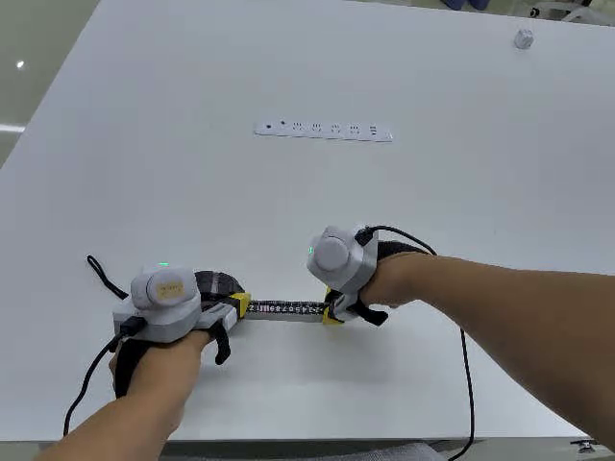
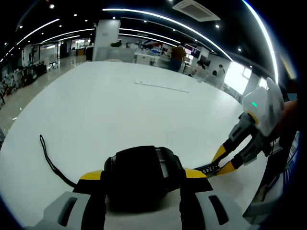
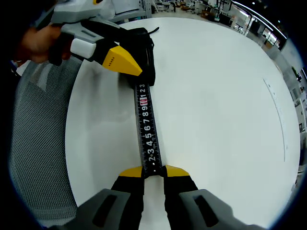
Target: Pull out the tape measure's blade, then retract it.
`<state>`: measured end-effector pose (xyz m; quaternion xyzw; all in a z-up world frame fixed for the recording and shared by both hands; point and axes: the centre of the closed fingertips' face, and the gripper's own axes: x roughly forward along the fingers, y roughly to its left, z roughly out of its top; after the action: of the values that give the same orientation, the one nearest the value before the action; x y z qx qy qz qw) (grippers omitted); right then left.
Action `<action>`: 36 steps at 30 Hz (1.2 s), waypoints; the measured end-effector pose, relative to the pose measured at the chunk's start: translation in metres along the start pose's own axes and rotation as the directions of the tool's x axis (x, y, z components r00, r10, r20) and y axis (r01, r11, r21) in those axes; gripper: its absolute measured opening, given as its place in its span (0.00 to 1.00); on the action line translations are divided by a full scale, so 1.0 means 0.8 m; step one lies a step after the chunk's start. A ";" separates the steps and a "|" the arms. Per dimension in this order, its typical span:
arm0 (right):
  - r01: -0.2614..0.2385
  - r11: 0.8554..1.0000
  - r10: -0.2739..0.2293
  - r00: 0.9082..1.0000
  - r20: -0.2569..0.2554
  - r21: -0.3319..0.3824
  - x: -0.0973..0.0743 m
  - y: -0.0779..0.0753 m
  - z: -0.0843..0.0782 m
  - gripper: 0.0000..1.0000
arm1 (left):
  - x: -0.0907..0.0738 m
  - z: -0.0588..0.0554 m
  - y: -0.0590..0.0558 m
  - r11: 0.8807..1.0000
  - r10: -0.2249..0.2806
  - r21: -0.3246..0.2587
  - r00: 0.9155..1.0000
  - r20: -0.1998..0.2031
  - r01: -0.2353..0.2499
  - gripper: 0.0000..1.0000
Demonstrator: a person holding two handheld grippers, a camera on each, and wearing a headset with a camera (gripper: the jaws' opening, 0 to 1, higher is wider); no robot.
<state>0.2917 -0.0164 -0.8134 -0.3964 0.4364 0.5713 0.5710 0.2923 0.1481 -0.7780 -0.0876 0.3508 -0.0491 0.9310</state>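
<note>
Near the front edge of the white table [image 1: 288, 211], at about 7 o'clock in the head view, the tape measure [image 1: 219, 284] lies with its blade partly drawn out. Its black case [image 3: 144, 48] sits clamped between the yellow-tipped jaws of the left gripper [image 2: 143, 174], one jaw on each side of it, and a hand wraps the gripper from below. A thin black strap [image 2: 50, 160] trails from the case toward 9 o'clock across the tabletop. From the case the blade [image 1: 288, 308] runs flat along the table toward 3 o'clock, printed side up, to the right gripper [image 3: 153, 170]. That gripper's jaws are drawn in narrow on the blade's free end. In the right gripper view the blade runs from the jaw tips at 6 o'clock up toward the case at 12 o'clock, with numbers from 2 at the near end to 13 by the case. The end hook is hidden behind the jaw tips, so the exact hold there is hard to make out, though the tips seem to pinch the blade itself. The two grippers are near each other, joined only by the blade. A black cable [image 1: 463, 365] hangs from the right gripper past the forearm. Farther off, toward 12 o'clock, a white power strip [image 1: 324, 130] lies flat, well apart from the grippers, and a small grey round object [image 1: 523, 38] stands toward 1 o'clock at the far side. Grey chair mesh [image 3: 38, 143] shows below the table edge at 9 o'clock in the right gripper view.
</note>
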 end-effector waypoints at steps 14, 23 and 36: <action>-0.003 1.000 0.003 1.000 0.005 -0.002 0.002 0.000 0.005 0.15 | 0.000 0.000 -0.001 1.000 -0.001 -0.001 1.000 0.002 0.001 0.59; -0.004 1.000 0.004 1.000 0.010 0.000 0.003 0.001 0.008 0.15 | -0.001 -0.001 -0.002 1.000 -0.004 -0.003 1.000 0.000 0.004 0.59; -0.004 1.000 0.004 1.000 0.014 -0.006 0.004 0.002 0.014 0.15 | -0.001 0.000 -0.002 1.000 -0.004 -0.004 1.000 0.000 0.004 0.59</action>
<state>0.2902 -0.0045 -0.8129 -0.3931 0.4318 0.5765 0.5716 0.2917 0.1468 -0.7777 -0.0903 0.3507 -0.0504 0.9308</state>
